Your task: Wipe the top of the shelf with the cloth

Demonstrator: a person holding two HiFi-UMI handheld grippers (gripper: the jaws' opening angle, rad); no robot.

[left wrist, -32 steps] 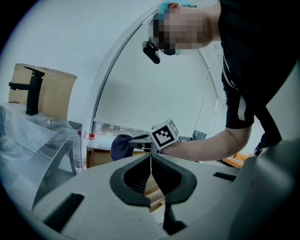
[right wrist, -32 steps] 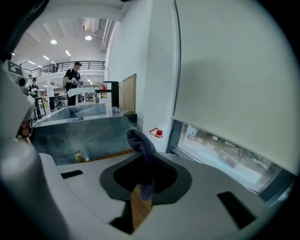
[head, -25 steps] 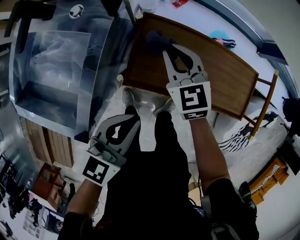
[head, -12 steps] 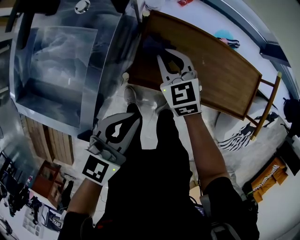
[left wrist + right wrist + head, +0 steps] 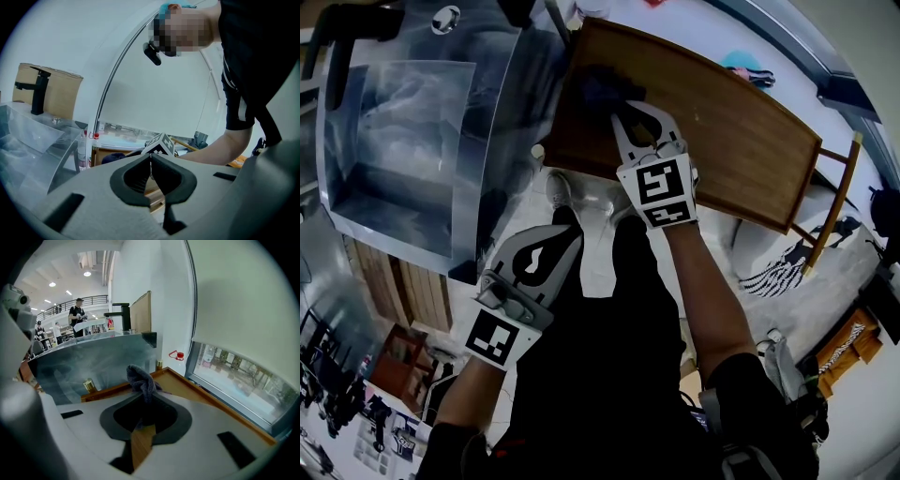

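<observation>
Cloth (image 5: 600,86) in right gripper (image 5: 622,111), farther left on shelf (image 5: 741,141) than before

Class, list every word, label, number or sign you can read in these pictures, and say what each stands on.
None can be read.
Right gripper: square black-and-white marker on its cube, a pattern, not letters.
Left gripper: same kind of marker.
Cloth in the right gripper's jaws: no label shows.
Sheets at the head view's lower left: print too small to read.
</observation>
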